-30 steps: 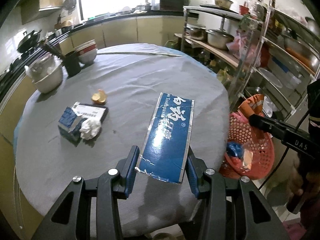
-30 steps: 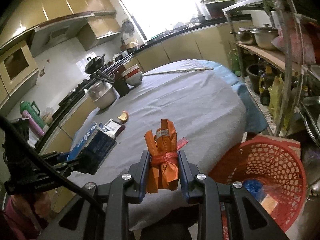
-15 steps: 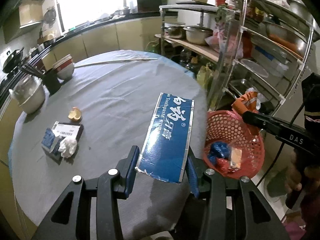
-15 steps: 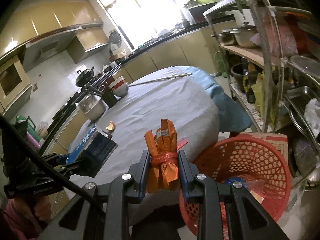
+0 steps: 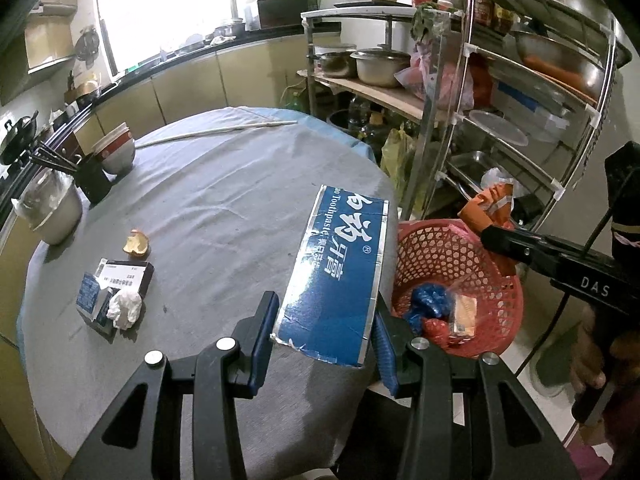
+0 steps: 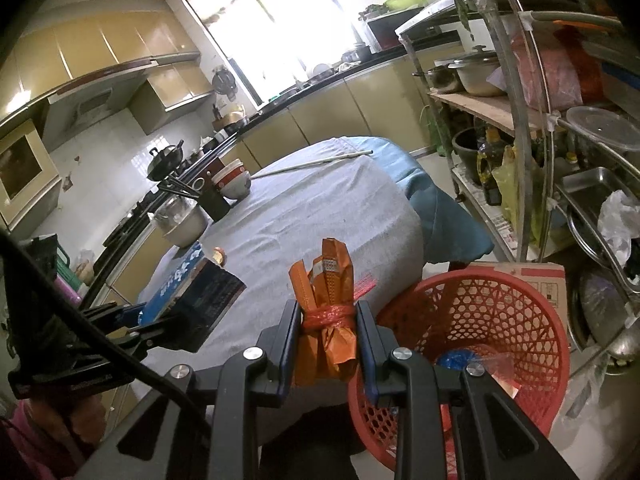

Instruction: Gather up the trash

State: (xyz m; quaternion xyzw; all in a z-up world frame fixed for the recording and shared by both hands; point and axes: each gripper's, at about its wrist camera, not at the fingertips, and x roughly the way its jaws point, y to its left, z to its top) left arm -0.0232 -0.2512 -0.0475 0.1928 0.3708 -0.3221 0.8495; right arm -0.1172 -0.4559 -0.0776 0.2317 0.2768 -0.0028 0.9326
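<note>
Reading "Toothpaste": gripper-held blue box (image 5: 336,276)

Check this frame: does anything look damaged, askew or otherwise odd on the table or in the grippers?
The blue toothpaste box in the left gripper is flattened, its near end torn and ragged. On the table, a bitten piece of fruit lies loose, and a crumpled tissue sits on a small opened carton. Nothing has spilled.

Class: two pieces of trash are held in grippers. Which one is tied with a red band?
The orange wrapper in the right gripper; the blue toothpaste box has no band.
</note>
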